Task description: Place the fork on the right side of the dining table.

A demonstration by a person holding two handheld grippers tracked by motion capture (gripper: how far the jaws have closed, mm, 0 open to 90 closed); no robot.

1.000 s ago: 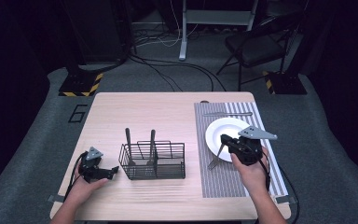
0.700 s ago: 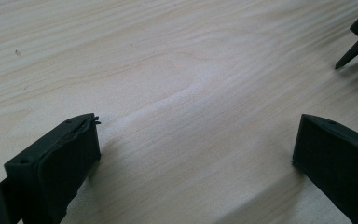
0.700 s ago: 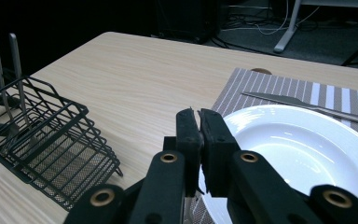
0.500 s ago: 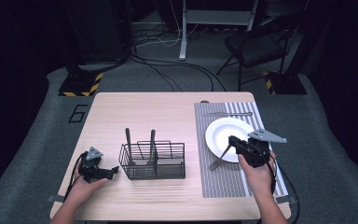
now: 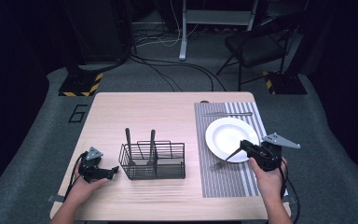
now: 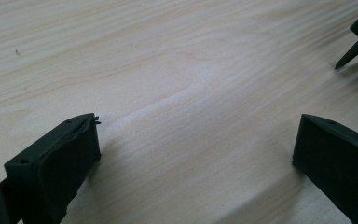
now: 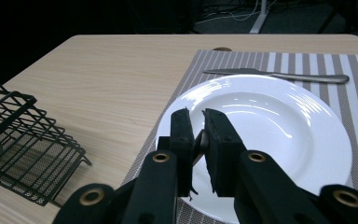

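Currently the right gripper (image 5: 240,148) has its jaws clamped on a fork (image 5: 219,164), tines trailing onto the placemat (image 5: 223,182) below, while the left gripper (image 5: 108,172) rests spread and empty.

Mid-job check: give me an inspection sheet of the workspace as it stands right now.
Surface: wooden table, striped placemat on its right side.
Job's things: fork gripped by its handle, tines low over the placemat beside the white plate; knife lies beyond the plate.
Clutter: wire caddy holding two dark-handled utensils.
Grippers: right gripper shut on the fork; left gripper open, on bare wood near the caddy.
Cables: floor cables behind the table.
Surroundings: chair, dark room.
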